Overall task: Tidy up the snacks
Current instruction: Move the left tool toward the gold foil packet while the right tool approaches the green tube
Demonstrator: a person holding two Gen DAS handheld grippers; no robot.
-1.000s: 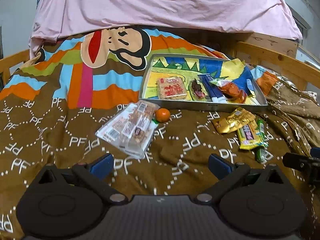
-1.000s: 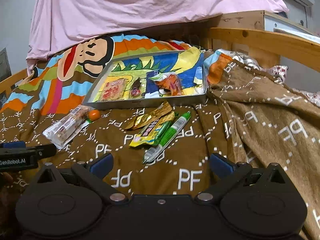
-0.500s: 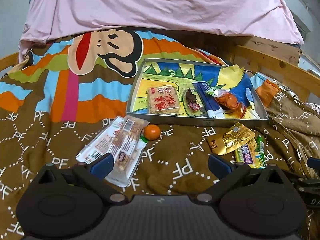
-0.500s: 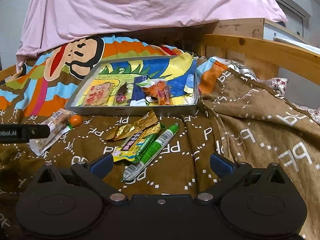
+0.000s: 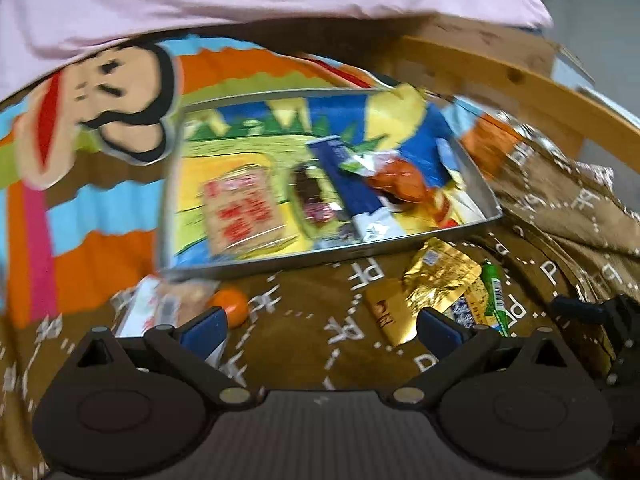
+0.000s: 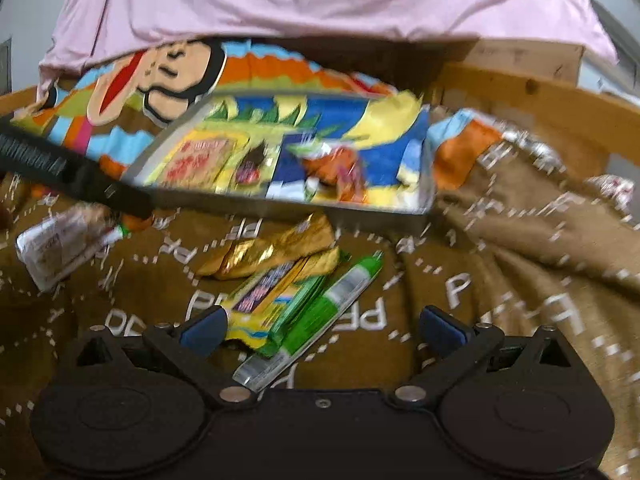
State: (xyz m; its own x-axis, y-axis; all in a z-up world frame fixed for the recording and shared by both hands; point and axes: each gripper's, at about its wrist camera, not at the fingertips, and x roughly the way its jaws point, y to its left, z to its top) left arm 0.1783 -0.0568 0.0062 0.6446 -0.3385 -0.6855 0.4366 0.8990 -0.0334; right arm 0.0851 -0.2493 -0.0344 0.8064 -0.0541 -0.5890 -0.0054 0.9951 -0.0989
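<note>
Left gripper (image 5: 320, 326) nearer tray (image 5: 332, 254), agape.

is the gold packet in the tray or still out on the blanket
Out. The gold packet lies on the brown blanket, just in front of the tray wall, beside the green stick.

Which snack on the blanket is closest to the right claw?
The green stick pack. Its end lies between the right claw's open fingers, while the gold packet and the orange lie farther off.
</note>
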